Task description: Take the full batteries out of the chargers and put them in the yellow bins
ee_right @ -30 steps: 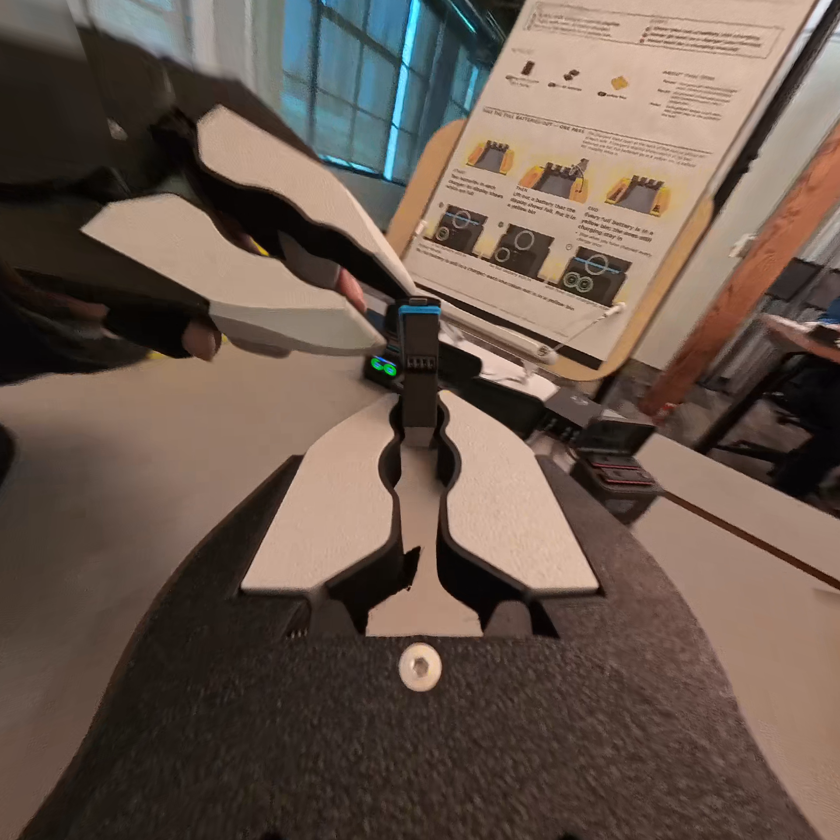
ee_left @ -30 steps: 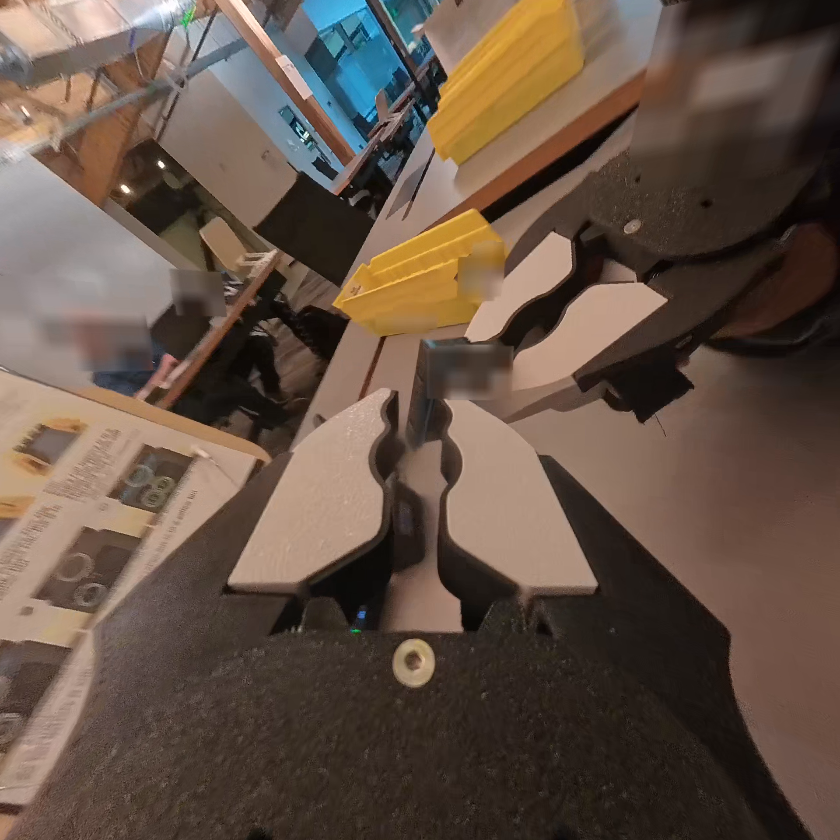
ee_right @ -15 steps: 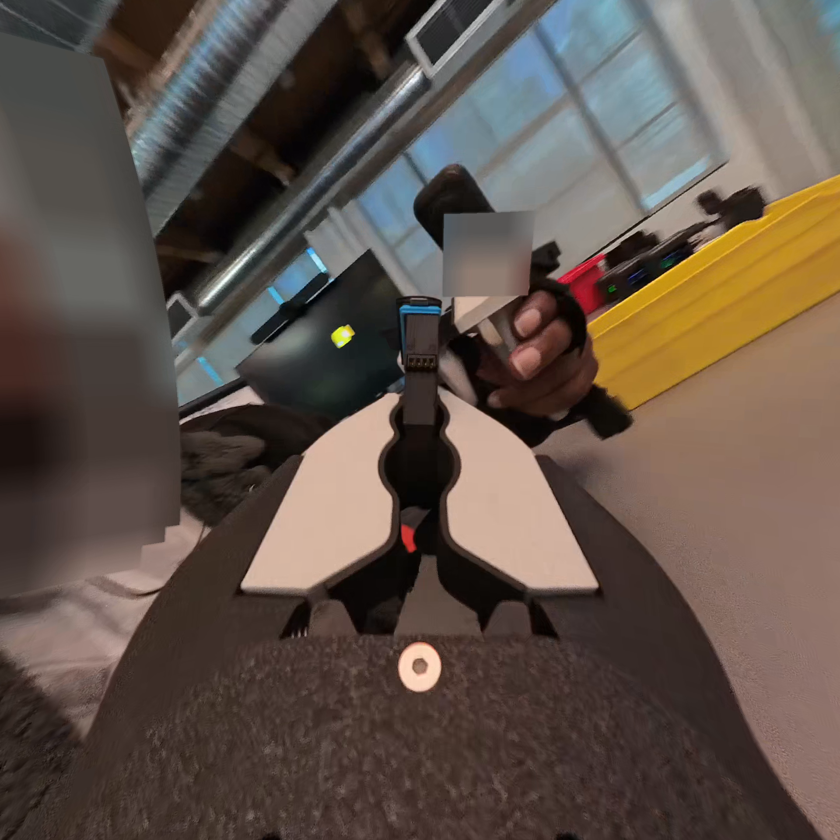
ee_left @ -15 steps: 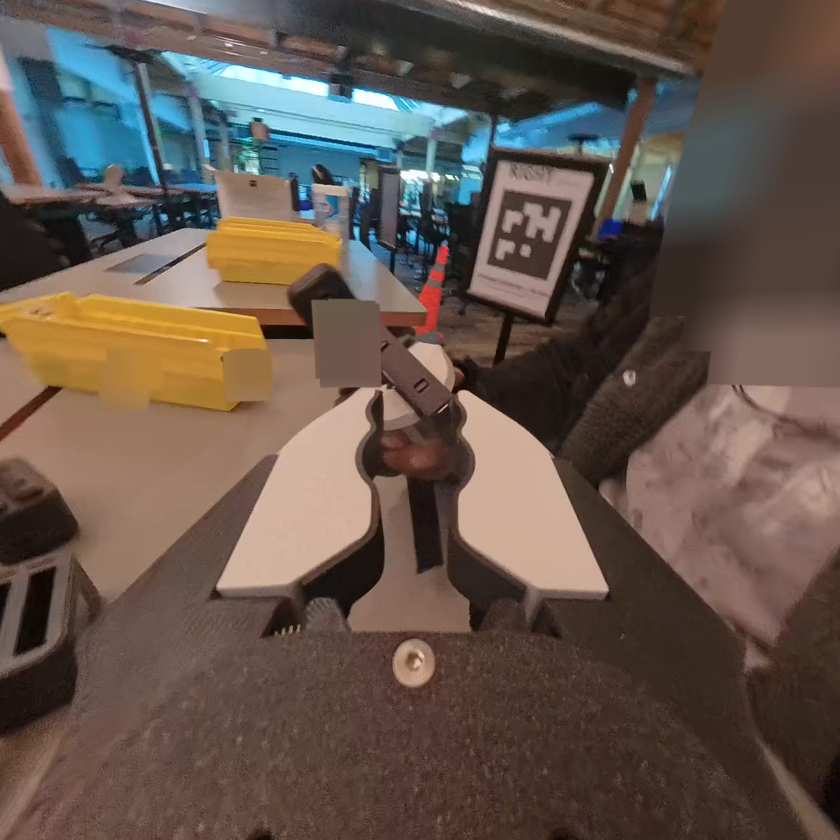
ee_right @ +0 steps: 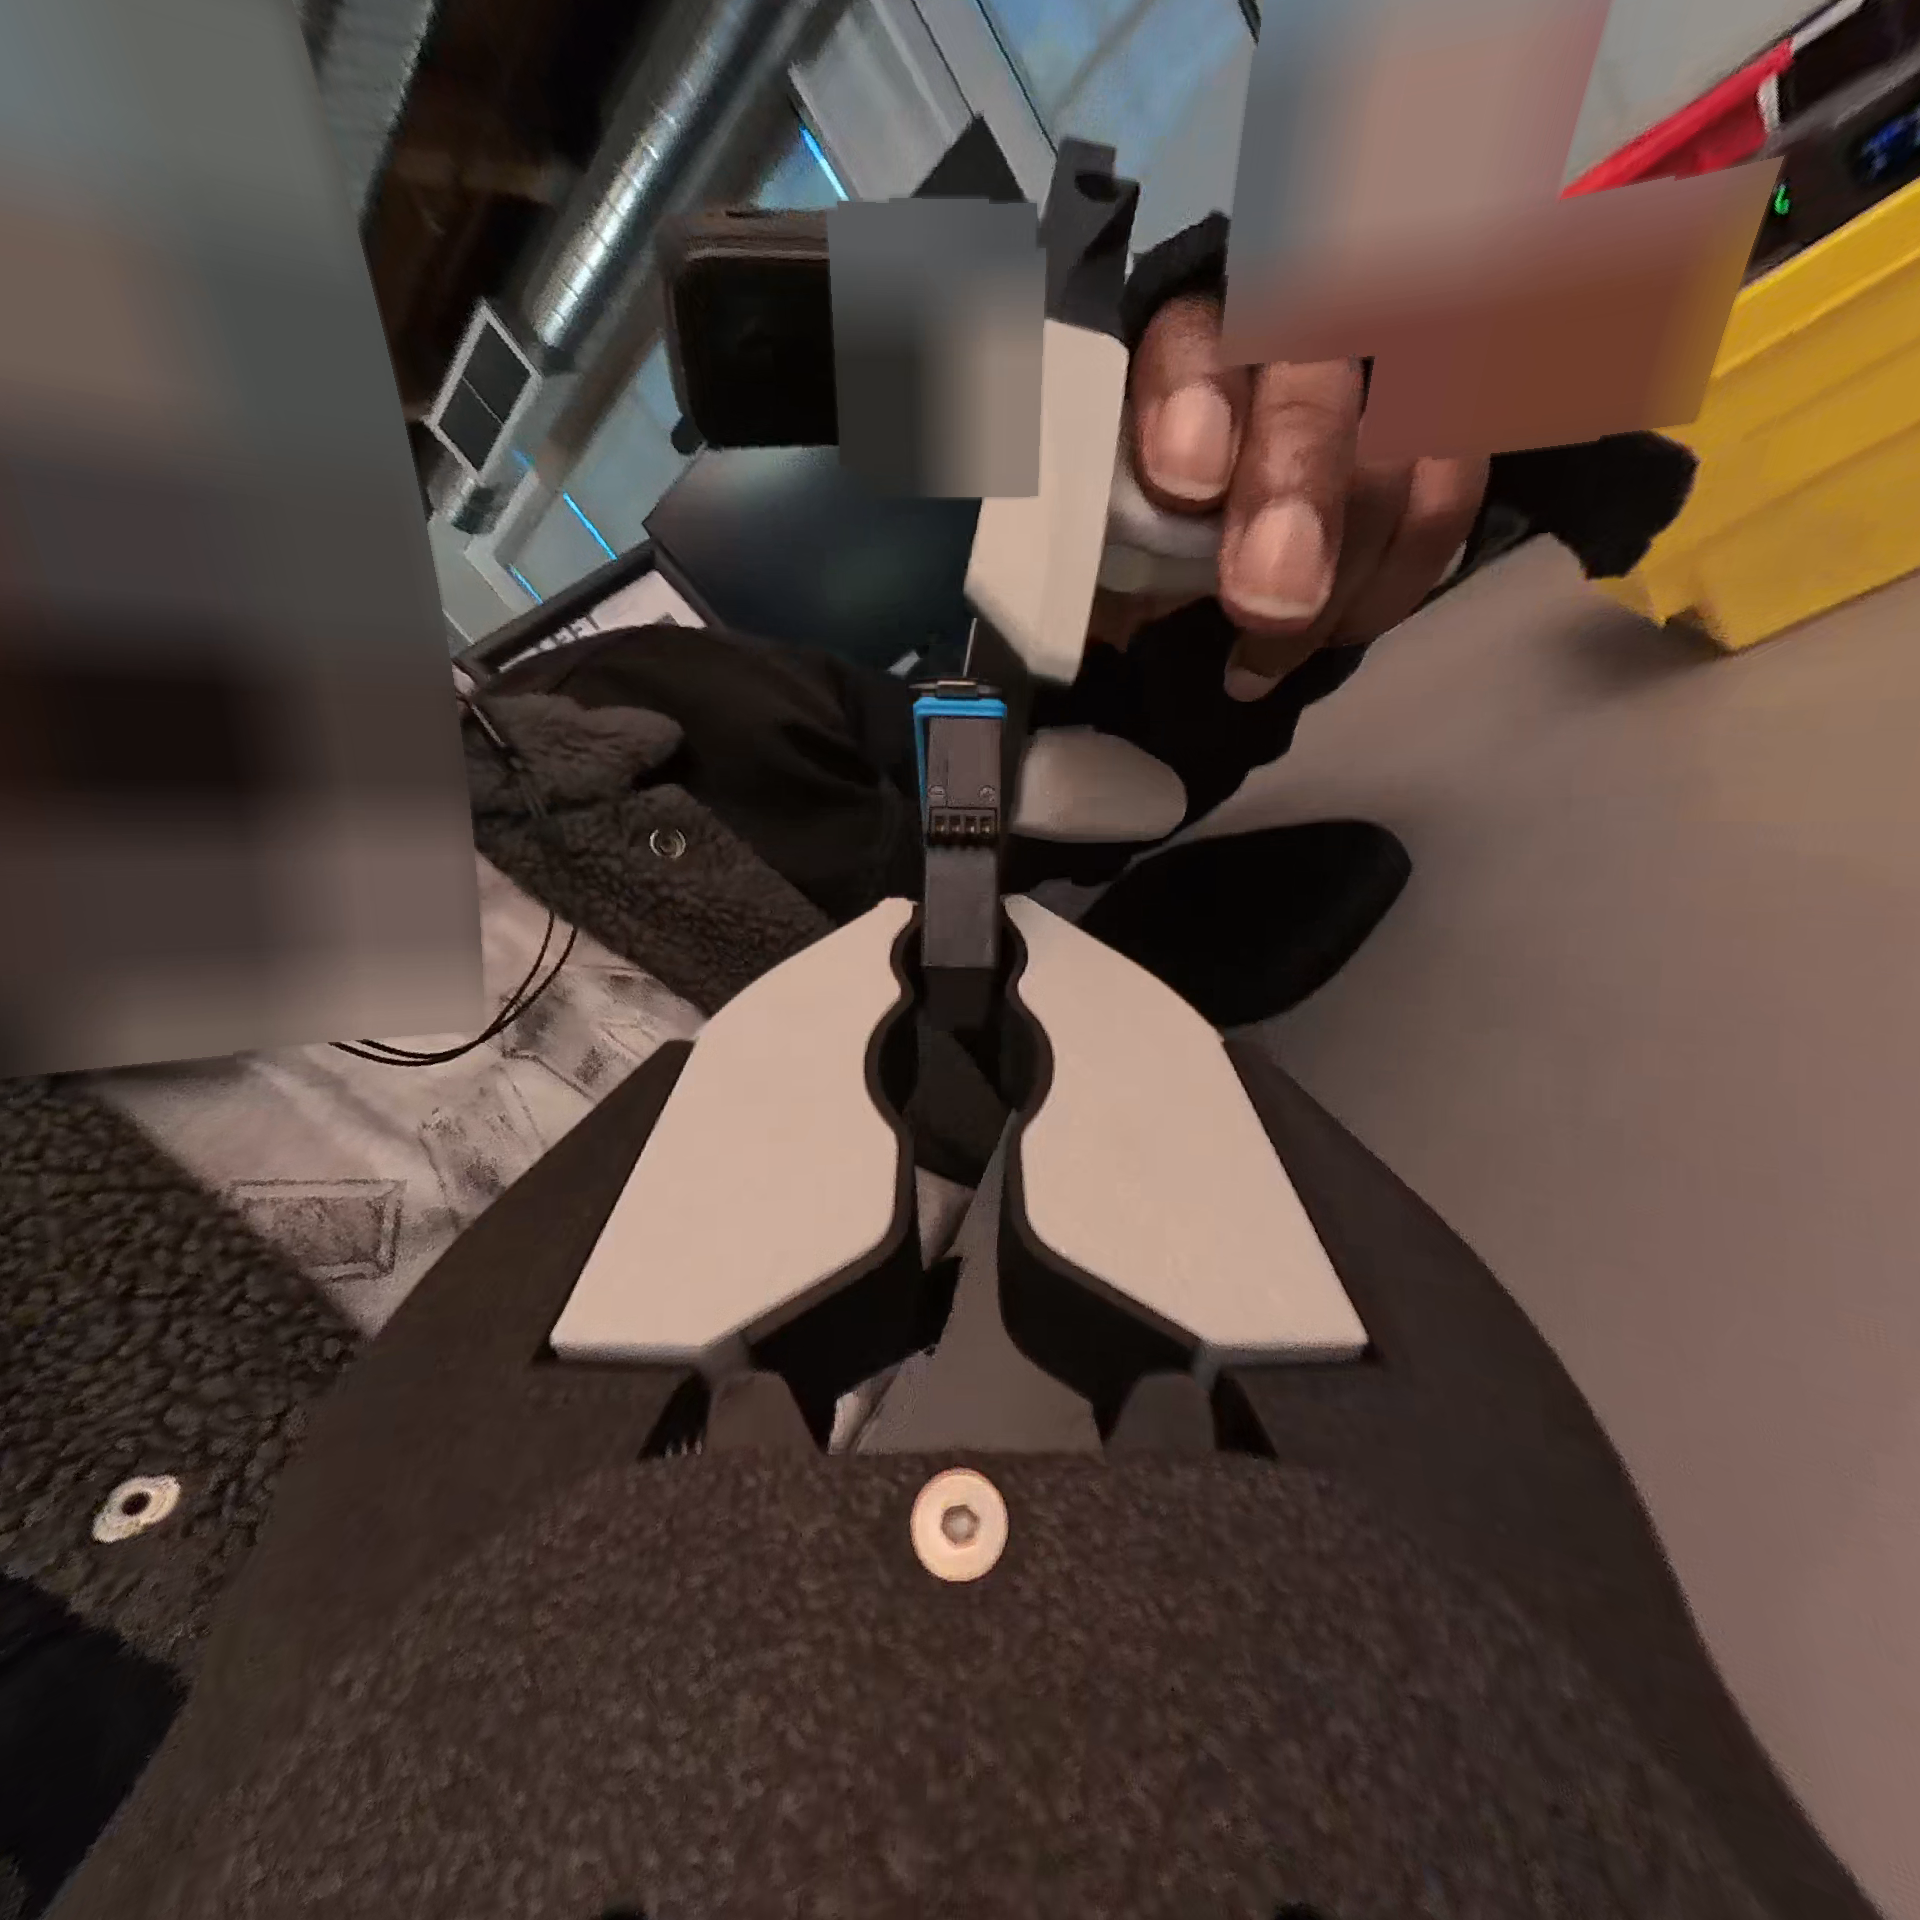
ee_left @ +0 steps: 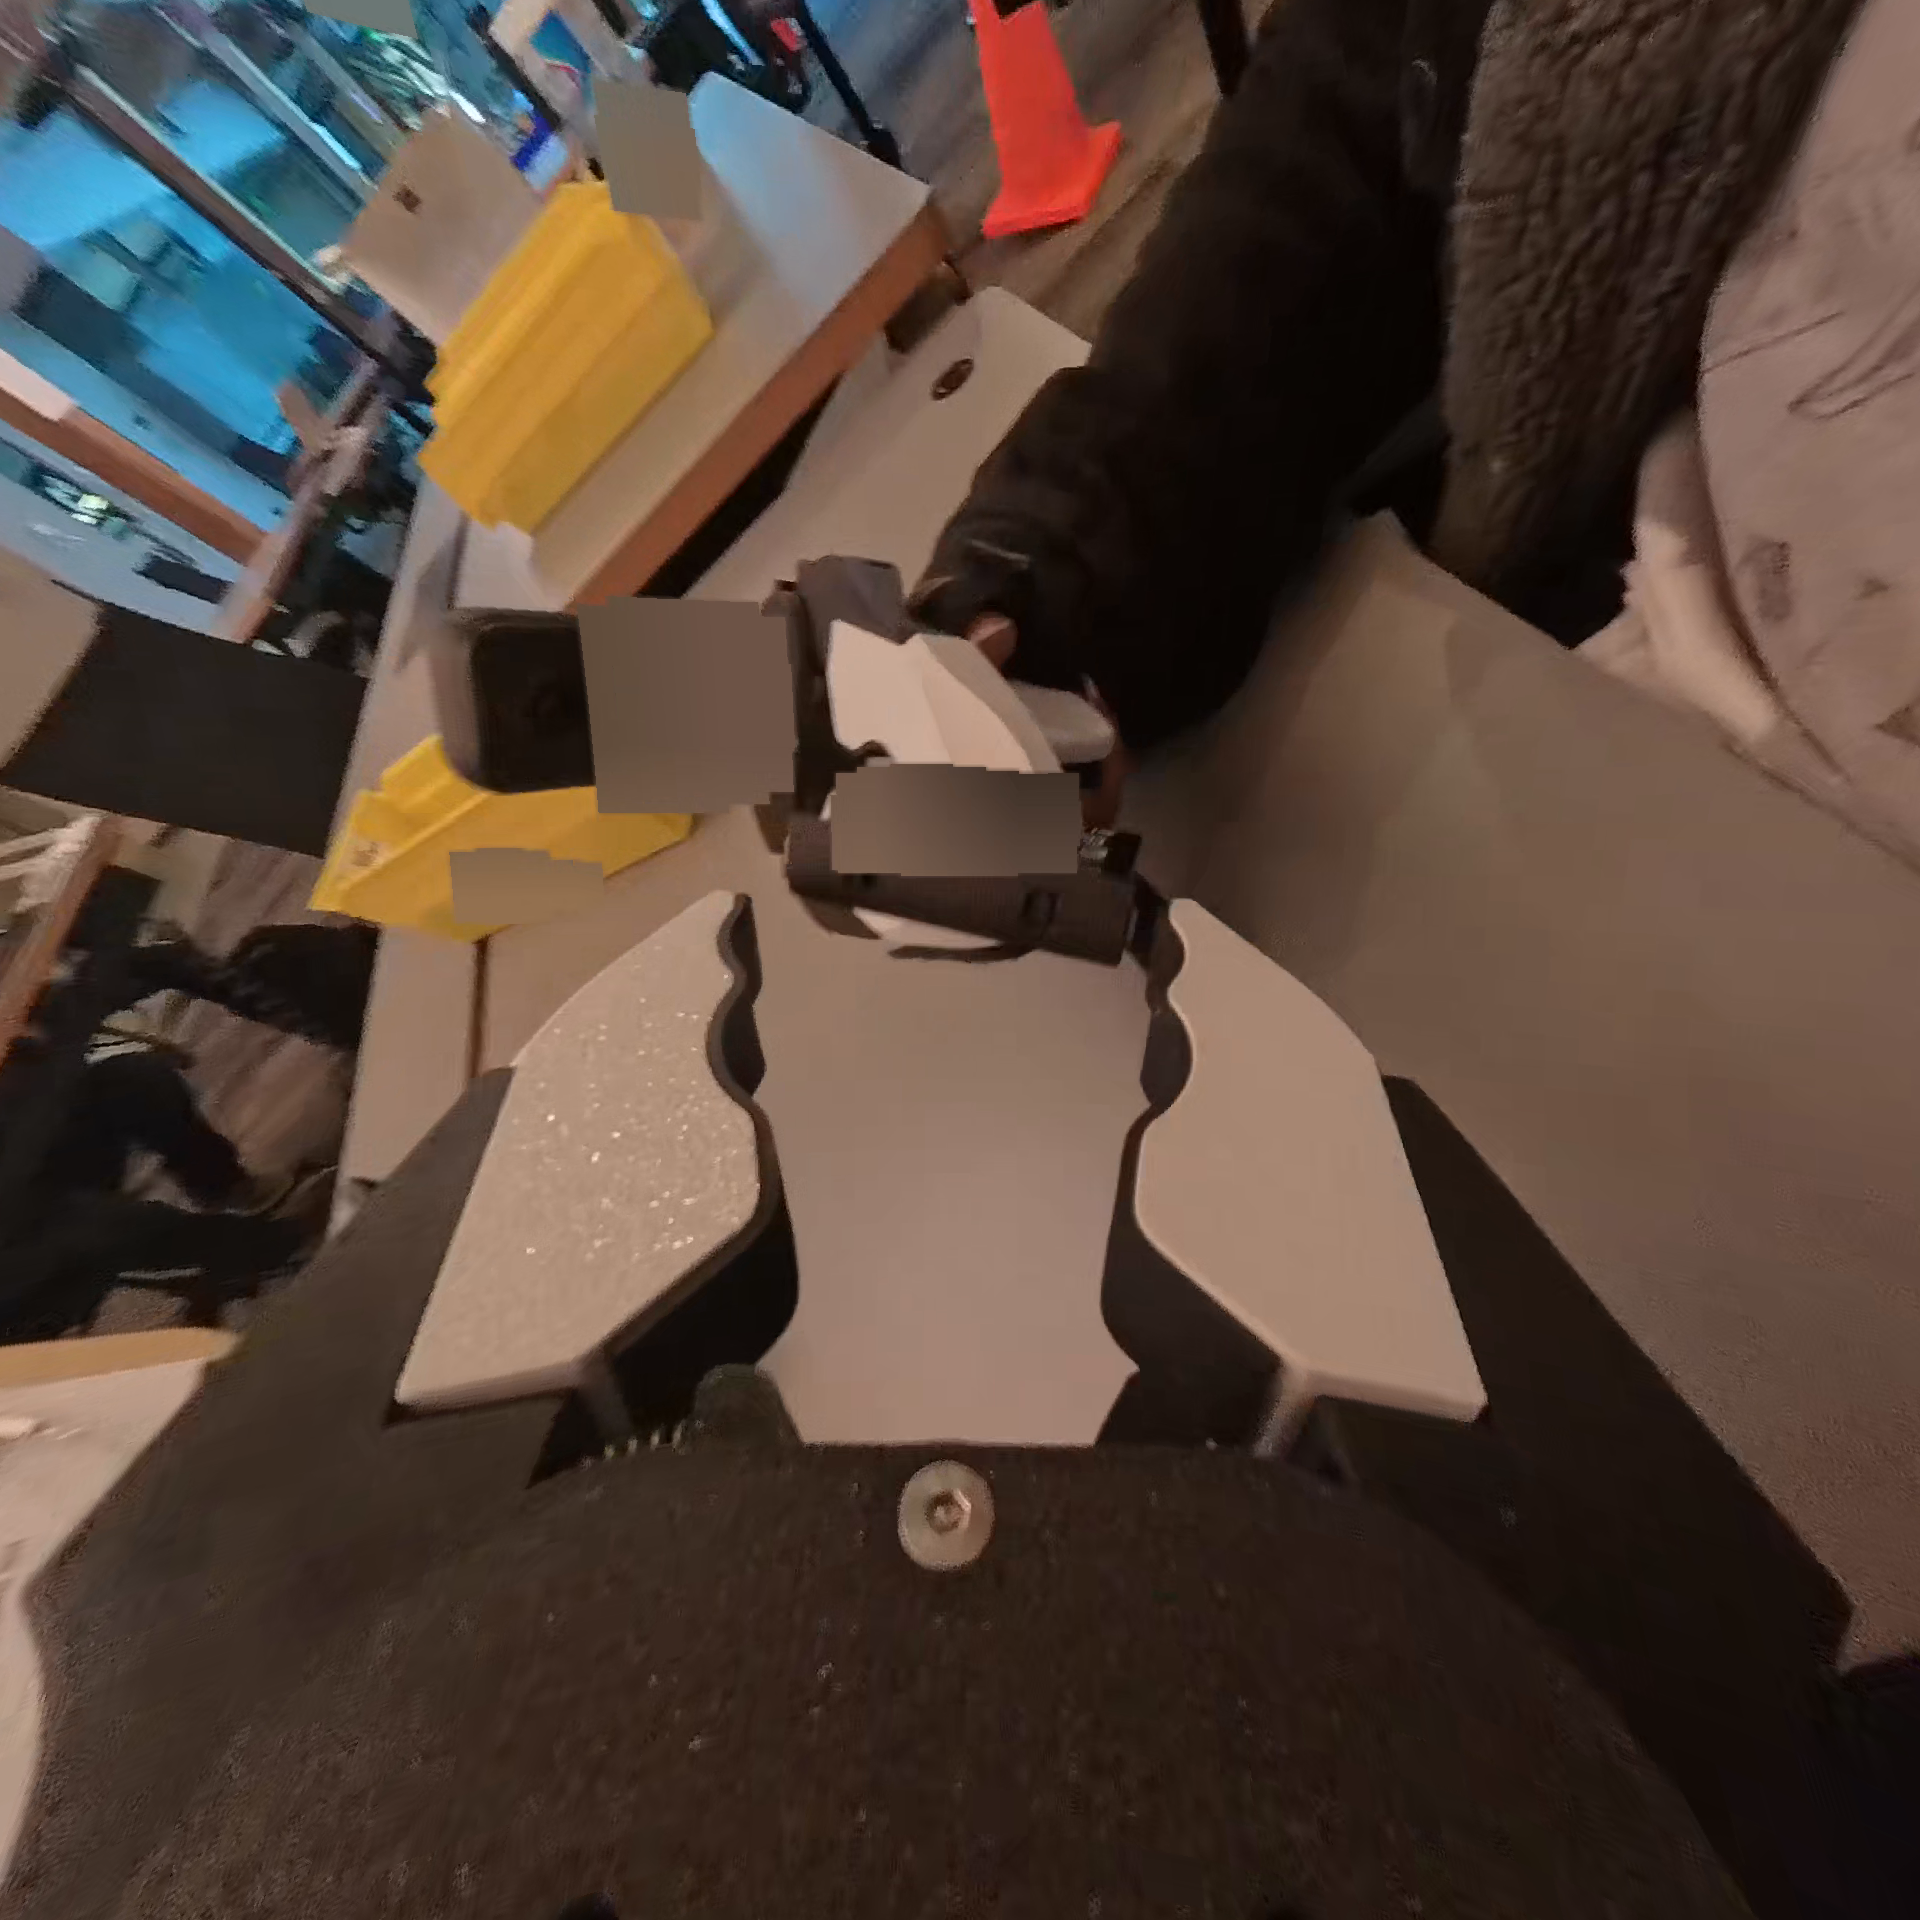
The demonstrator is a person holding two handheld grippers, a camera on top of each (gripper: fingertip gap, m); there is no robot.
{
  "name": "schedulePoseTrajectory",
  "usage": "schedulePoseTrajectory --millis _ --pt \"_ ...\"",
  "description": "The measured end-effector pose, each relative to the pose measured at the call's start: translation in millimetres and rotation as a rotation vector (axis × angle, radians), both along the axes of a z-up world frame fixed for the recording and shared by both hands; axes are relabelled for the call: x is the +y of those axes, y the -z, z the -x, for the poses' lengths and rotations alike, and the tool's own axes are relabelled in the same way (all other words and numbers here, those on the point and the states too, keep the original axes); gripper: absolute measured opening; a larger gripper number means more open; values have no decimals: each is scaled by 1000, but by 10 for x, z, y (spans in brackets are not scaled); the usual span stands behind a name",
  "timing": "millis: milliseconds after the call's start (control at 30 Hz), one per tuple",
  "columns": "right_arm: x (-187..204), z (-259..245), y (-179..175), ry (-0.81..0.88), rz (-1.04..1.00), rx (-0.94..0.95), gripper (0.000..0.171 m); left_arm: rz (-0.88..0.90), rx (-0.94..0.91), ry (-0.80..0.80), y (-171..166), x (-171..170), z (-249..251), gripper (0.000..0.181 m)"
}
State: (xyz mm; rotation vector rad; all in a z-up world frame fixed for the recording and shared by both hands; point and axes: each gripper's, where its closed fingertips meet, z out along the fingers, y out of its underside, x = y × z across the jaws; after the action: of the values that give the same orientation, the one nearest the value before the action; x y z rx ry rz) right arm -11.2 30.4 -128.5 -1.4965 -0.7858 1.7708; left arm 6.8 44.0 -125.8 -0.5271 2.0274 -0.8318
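My right gripper (ee_right: 961,914) is shut on a black battery (ee_right: 961,790) with a blue end, which stands up out of the fingertips. My left gripper (ee_left: 951,925) is wide open and empty over the grey table (ee_left: 1455,987). In the left wrist view the right gripper's body and camera (ee_left: 520,696) sit just beyond my open fingers, held by a gloved hand (ee_left: 1039,623). A yellow bin (ee_left: 416,862) lies on the table behind it to the left. In the right wrist view a yellow bin (ee_right: 1829,416) stands at the far right.
More yellow bins (ee_left: 561,343) sit on a farther table. An orange cone (ee_left: 1039,135) stands on the floor beyond. A person's dark fleece jacket (ee_left: 1558,260) and light clothing fill the right side. A red container (ee_right: 1683,145) shows above the right bin. Less than 4 cm separates the two grippers' tips.
My left gripper has opened wide from nearly shut. Both views have swung round. The right gripper still holds the battery, and the hand with the left gripper is closer to it.
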Motion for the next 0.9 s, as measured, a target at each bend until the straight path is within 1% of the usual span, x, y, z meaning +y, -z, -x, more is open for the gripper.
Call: schedulePoseTrajectory --millis 67,167,300,400,467,567,633,700,800,900 --pt "-8 27 59 -15 20 -28 10 3 37 19 90 -59 11 74" --pt "-45 64 148 -45 35 -74 10 -37 43 37 167 -92 17 64" --pt "27 50 139 -8 59 -58 12 -46 18 10 167 -51 6 64" --pt "132 2 81 52 83 -13 21 -9 3 -7 162 -49 -4 63" --pt "221 -58 26 112 84 13 31 34 -4 -30 168 -24 -19 63" --pt "383 -172 -29 267 4 -7 40 148 -22 -89 141 104 -45 63" --pt "521 -268 -44 423 -103 -75 45 246 -49 -143 91 236 -64 63" --pt "655 -382 -48 624 -318 -207 51 354 -74 -226 36 411 -98 63" --pt "753 -485 -9 862 -742 -526 59 525 -89 -349 -13 659 -145 63" --pt "804 -455 94 985 -1087 -822 59 692 -61 -436 9 796 -205 63"
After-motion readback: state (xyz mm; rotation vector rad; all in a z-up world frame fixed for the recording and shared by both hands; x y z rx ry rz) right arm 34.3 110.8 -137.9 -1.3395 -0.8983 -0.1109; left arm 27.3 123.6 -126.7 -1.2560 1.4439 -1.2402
